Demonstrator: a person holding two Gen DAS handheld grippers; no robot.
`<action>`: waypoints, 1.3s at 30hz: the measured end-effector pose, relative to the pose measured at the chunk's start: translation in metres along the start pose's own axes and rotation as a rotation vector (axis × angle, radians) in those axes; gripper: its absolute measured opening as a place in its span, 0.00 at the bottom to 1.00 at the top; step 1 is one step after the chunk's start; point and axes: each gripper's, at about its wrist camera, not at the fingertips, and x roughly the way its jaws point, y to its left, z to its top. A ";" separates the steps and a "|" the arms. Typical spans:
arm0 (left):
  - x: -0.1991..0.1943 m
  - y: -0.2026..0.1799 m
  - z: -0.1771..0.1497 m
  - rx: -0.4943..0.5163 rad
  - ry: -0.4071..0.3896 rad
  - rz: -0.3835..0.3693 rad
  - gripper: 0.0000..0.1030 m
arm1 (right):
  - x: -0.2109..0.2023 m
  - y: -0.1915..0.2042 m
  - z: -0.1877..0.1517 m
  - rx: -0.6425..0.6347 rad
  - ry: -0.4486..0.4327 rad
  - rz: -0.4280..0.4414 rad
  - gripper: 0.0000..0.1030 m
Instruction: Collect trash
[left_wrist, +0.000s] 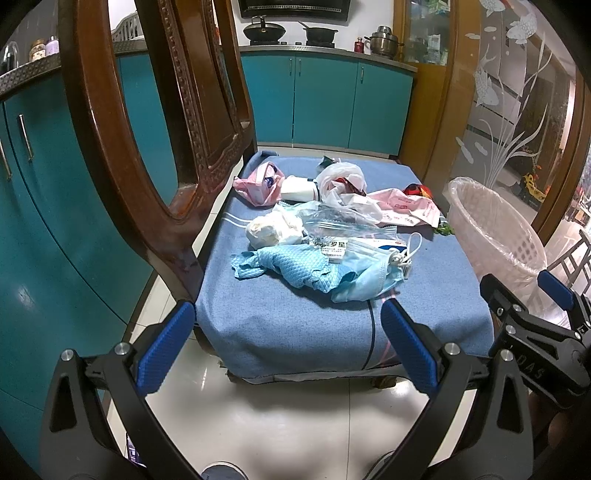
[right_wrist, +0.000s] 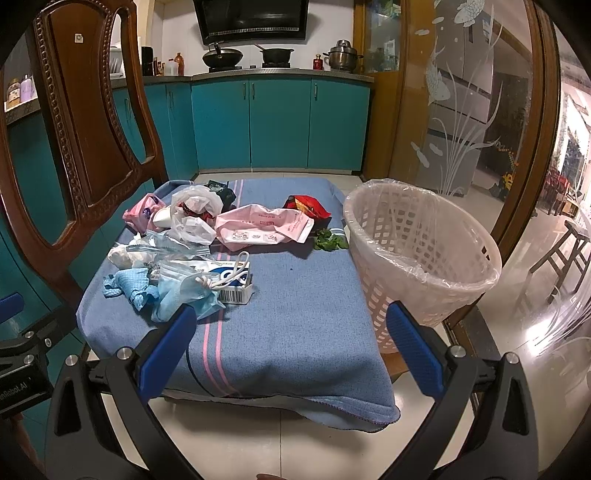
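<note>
Trash lies piled on a chair seat covered by a blue cloth (right_wrist: 306, 295): a blue face mask (left_wrist: 369, 280), a blue wipe (left_wrist: 291, 266), a white tissue wad (left_wrist: 264, 229), a small white box (right_wrist: 236, 286), clear zip bags, a pink bag (right_wrist: 266, 225), a white plastic bag (right_wrist: 192, 218), a red wrapper (right_wrist: 308, 206) and green leaves (right_wrist: 330, 242). A white lattice bin (right_wrist: 376, 288) with a clear liner stands right of the seat. My left gripper (left_wrist: 288, 314) and right gripper (right_wrist: 291, 314) hover open before the seat's front edge, holding nothing.
The carved wooden chair back (left_wrist: 122, 129) rises on the left of the seat. Teal kitchen cabinets (right_wrist: 277, 122) stand behind and to the left. An etched glass door (right_wrist: 461, 129) is right of the bin. The floor is glossy white tile (left_wrist: 280, 424).
</note>
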 end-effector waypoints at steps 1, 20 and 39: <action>0.000 0.000 0.000 -0.001 0.000 0.000 0.97 | 0.000 0.000 0.000 0.000 0.001 0.000 0.98; 0.000 0.003 0.001 -0.002 0.003 0.002 0.97 | 0.000 0.000 -0.001 -0.006 0.004 0.000 0.98; 0.004 0.000 -0.003 0.000 0.018 -0.007 0.97 | 0.001 -0.004 0.000 0.012 0.010 -0.016 0.98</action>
